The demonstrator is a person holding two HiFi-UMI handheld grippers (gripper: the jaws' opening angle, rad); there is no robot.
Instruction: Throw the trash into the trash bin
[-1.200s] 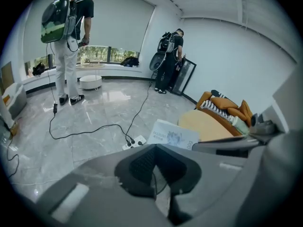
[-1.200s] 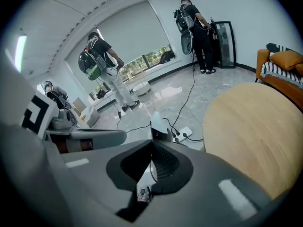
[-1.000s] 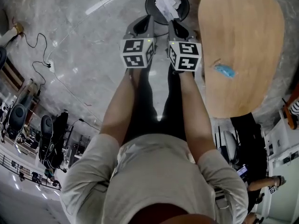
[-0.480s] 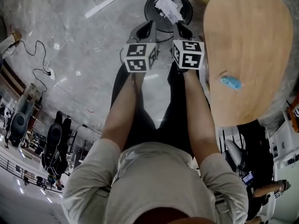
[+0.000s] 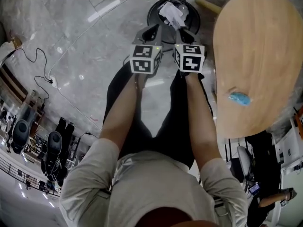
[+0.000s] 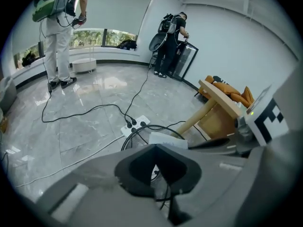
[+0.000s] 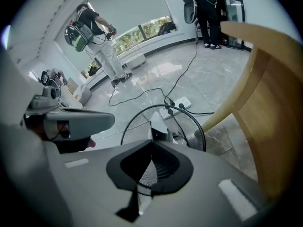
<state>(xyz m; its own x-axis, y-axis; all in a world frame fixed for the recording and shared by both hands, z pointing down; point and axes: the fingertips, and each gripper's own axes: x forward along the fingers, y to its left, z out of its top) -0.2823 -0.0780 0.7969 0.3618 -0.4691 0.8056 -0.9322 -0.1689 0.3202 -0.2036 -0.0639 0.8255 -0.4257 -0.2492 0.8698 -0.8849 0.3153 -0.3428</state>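
A black wire-mesh trash bin (image 5: 151, 11) stands on the floor beside the wooden table. Both grippers hang side by side just above it and point steeply down. My right gripper (image 5: 182, 29) is shut on a crumpled piece of white paper (image 5: 171, 12), which sticks out past its tips over the bin's mouth (image 7: 191, 122). In the right gripper view the paper (image 7: 158, 126) rises straight from the closed tips (image 7: 152, 142). My left gripper (image 5: 155, 28) is shut too. The paper (image 6: 168, 139) lies just beyond its tips (image 6: 154, 148), and whether it grips it is unclear.
A small blue piece of trash (image 5: 239, 98) lies on the oval wooden table (image 5: 265, 41) to the right. A white power strip (image 6: 135, 123) and cables run across the marble floor behind the bin. Two people with backpacks stand far off by the windows.
Both grippers have sunk together toward the bin, with the white paper still at the right gripper's tips. The jaws have stayed closed.
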